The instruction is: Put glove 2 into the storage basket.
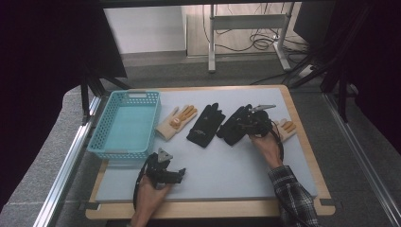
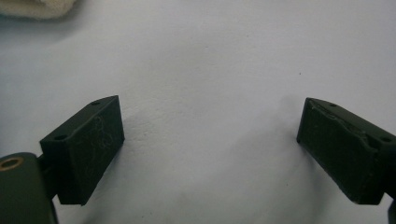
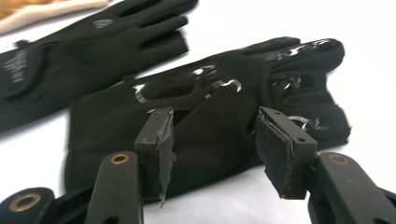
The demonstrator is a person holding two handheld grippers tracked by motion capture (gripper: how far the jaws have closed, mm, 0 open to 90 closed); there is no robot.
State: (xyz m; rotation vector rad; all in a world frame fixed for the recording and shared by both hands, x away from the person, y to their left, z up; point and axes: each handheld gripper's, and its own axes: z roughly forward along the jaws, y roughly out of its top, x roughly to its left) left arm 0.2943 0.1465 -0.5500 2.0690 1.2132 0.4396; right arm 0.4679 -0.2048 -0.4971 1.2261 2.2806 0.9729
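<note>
- The right gripper [image 3: 215, 149] is seen right over a black glove [image 3: 210, 112], its jaws set astride the cuff end and part-way drawn in, a gap still showing between each pad and the fabric, so nothing is clamped.
- In the high view, the right gripper [image 1: 243, 122] is held by the right hand [image 1: 265, 144] toward the worktop's right side, about midway between the far and near edges.
- That black glove [image 1: 232, 127] is seen lying flat on the worktop [image 1: 227, 175], with shiny wavy print visible on its palm in the right gripper view.
- A second black glove [image 1: 205, 124] is laid just beside it, toward the left; in the right gripper view, that second black glove [image 3: 93, 44] is seen close by, apart from the first.
- A cream and orange glove [image 1: 176, 121] is placed further left again, next to a turquoise basket [image 1: 124, 149] at the worktop's left edge.
- Another cream and orange glove [image 1: 287, 127] is partly hidden behind the right hand, near the right edge.
- The left gripper [image 1: 177, 176] is held low near the worktop's near edge, left of centre, by the left hand [image 1: 150, 196].
- In its own view, the left gripper [image 2: 210, 140] is shown with jaws spread wide over bare worktop, nothing between them.
</note>
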